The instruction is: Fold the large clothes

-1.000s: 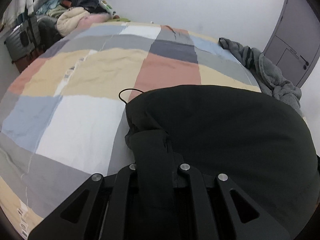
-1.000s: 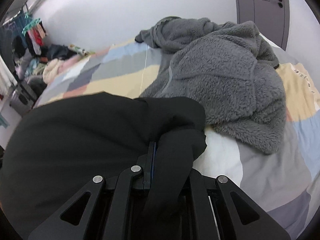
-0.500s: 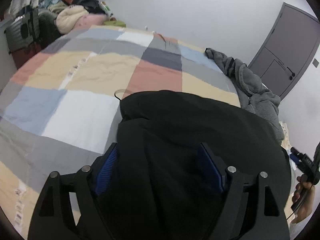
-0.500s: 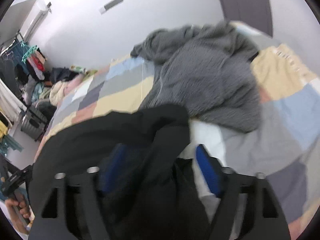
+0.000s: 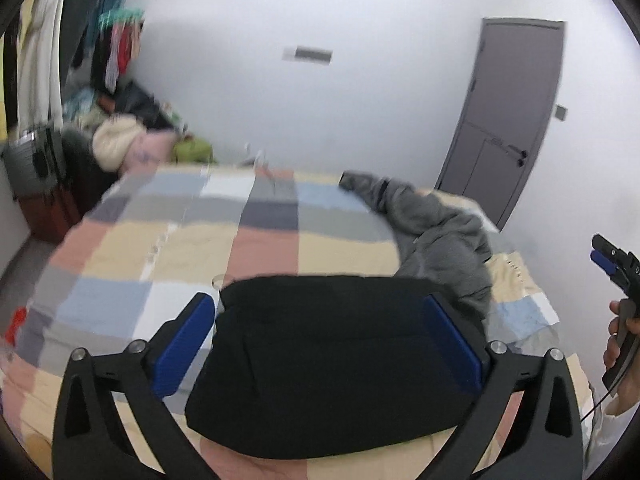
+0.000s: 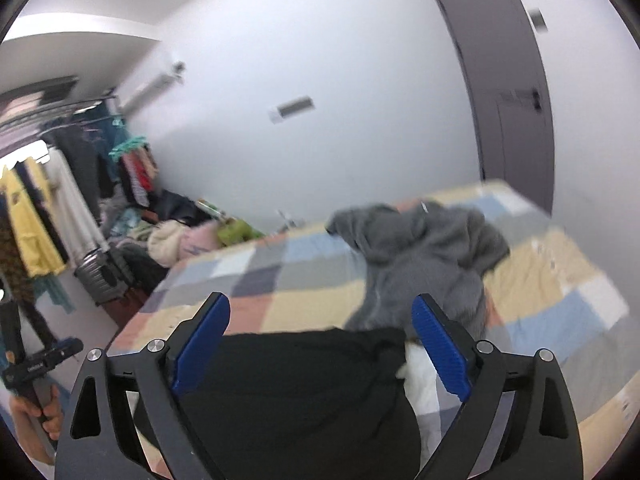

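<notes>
Two grippers are hanging above the bed with their blue-padded fingers spread wide and nothing between them. From the left wrist view, the left gripper (image 5: 320, 344) is framing a folded black garment (image 5: 332, 372), which is lying flat on the near part of the patchwork bedspread (image 5: 168, 256); the pads are standing to either side of the cloth, apart from it as far as the blur allows judging. The right gripper (image 6: 320, 348) is likewise released, looking over the same black garment (image 6: 296, 384), with its right finger (image 6: 440, 352) showing against the edge of a grey fleece jacket (image 6: 424, 264). That jacket is sitting crumpled on the far right part of the bed, just beyond the black garment's right end. A grey door (image 5: 508, 120) is standing shut in the white wall behind the bed. Hanging clothes (image 6: 44, 216) and a heap of laundry (image 5: 120, 140) are crowding the far left corner. Each camera is catching the other gripper at its edge, held in the person's hand (image 5: 620, 344).
</notes>
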`<state>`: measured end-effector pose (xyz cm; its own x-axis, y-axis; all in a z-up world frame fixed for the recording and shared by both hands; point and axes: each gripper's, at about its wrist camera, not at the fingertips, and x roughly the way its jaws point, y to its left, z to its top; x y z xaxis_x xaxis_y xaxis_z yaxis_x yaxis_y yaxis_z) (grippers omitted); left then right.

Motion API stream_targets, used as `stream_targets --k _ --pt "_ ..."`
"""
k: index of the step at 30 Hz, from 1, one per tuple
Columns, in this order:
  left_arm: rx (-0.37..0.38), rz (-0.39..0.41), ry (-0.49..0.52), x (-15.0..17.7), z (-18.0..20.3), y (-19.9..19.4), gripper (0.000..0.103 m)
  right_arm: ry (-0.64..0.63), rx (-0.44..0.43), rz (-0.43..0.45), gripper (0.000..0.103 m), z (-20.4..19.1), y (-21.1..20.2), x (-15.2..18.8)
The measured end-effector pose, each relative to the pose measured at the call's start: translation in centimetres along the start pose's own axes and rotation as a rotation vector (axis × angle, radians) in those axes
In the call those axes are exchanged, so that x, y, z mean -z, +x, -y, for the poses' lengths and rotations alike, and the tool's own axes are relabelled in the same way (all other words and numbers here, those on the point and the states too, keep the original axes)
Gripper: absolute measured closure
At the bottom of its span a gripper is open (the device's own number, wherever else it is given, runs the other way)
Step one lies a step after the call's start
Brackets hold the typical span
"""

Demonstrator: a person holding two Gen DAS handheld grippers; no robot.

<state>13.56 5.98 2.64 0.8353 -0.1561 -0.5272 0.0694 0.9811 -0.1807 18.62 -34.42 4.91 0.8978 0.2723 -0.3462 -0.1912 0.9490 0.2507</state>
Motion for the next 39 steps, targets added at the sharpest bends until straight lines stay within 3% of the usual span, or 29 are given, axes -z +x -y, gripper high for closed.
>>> stream_targets --k 3,11,18,26,39 --pt "0.006 0.045 0.031 -0.4 1.5 -3.6 0.0 -0.04 -0.038 0.065 0.0 -2.5 -4.0 -0.8" --pt "0.003 0.192 0.082 1.8 4.3 -11.5 0.0 -0.111 -0.098 0.162 0.0 -6.0 -11.0 1.0" --pt "0.048 0.242 0.106 5.0 5.7 -14.2 0.0 -0.143 -0.11 0.208 0.0 -7.8 -14.3 5.6" --pt "0.057 0.231 0.066 9.2 6.4 -14.7 0.0 -0.162 -0.065 0.212 0.0 -9.5 -15.6 10.4" --pt "0.052 0.143 0.091 14.6 7.8 -12.8 0.0 -0.128 0.004 0.062 0.0 -10.0 -14.0 16.8"
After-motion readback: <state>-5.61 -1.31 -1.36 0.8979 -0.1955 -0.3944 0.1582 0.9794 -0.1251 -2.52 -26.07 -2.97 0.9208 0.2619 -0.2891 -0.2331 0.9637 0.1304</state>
